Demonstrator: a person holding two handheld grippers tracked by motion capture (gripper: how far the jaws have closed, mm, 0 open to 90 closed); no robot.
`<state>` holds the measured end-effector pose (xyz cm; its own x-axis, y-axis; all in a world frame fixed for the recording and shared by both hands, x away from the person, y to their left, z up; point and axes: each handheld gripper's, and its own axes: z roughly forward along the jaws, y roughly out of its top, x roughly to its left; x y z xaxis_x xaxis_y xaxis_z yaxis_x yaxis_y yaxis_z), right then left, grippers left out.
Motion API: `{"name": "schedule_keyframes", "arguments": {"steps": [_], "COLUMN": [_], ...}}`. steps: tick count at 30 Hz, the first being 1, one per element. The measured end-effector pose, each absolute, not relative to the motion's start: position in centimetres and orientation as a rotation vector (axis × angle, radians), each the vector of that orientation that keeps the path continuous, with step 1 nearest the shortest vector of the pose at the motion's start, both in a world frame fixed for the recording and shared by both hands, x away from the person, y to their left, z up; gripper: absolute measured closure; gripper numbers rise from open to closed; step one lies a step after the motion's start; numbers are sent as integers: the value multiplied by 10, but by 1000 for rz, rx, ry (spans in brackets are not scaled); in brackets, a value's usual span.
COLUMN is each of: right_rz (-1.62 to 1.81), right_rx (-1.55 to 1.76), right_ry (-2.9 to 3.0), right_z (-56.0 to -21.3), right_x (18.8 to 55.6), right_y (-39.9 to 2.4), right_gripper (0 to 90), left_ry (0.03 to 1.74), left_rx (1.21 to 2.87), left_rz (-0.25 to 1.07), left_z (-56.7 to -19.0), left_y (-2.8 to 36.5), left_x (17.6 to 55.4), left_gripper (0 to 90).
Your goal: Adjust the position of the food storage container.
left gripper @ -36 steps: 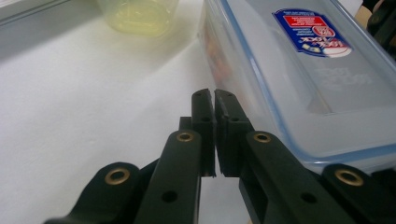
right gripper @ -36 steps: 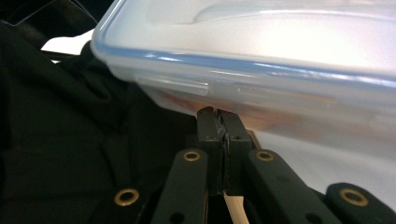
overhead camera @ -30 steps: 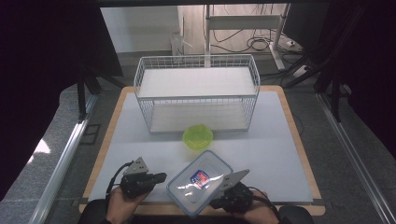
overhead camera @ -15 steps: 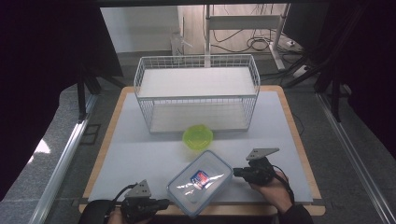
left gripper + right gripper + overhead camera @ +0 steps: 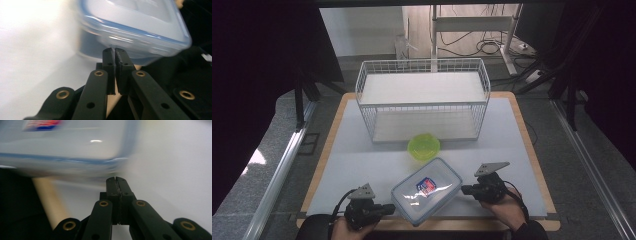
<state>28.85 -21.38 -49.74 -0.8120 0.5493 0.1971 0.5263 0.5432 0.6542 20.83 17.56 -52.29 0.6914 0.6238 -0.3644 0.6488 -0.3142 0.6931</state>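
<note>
White mat [image 5: 362, 165] covers the table, wide bare room left and right, and the wire rack [image 5: 422, 102] stands across the back. Near the front edge lies the box [image 5: 427, 191], lid on, turned askew, one corner close to the mat's front rim. Just behind it sits the green bowl [image 5: 423, 146]. Left gripper [image 5: 388, 208] closes in at the box's near-left corner, jaws clenched on nothing; right gripper [image 5: 465, 189] sits by its right end, also clamped empty. Risk: a shove from shut tips could slide the box off the front, or back into the bowl.
</note>
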Motion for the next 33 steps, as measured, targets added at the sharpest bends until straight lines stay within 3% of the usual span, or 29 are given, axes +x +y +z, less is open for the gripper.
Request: {"name": "schedule_keyframes", "arguments": {"steps": [4,8,15,21,23,33], "right_rz": [1096,1148,1274,1324,1291,1185], "right_rx": [834,877,840,711,634,453], "right_ry": [2822,2769,2646,2653,2710,2808], "right_z": [-499,-487,-452,-439,-443,-464], "right_x": [278,284,305,355,379,412], "right_y": [-196,-211,-213,-156,-113,-27], "right_gripper": [897,897,870,864,866,873], "left_ry": [1011,1033,1075,1070,1068,1055], "left_rx": [2022,2003,1985,1972,1974,1963], "left_rz": [0,43,199,316,316,302], "left_z": [-522,-519,-514,-515,-518,-520], "left_y": [182,193,210,219,219,219], "left_x": [219,219,220,222,223,224], "left_gripper": [851,830,706,492,451,335]}}
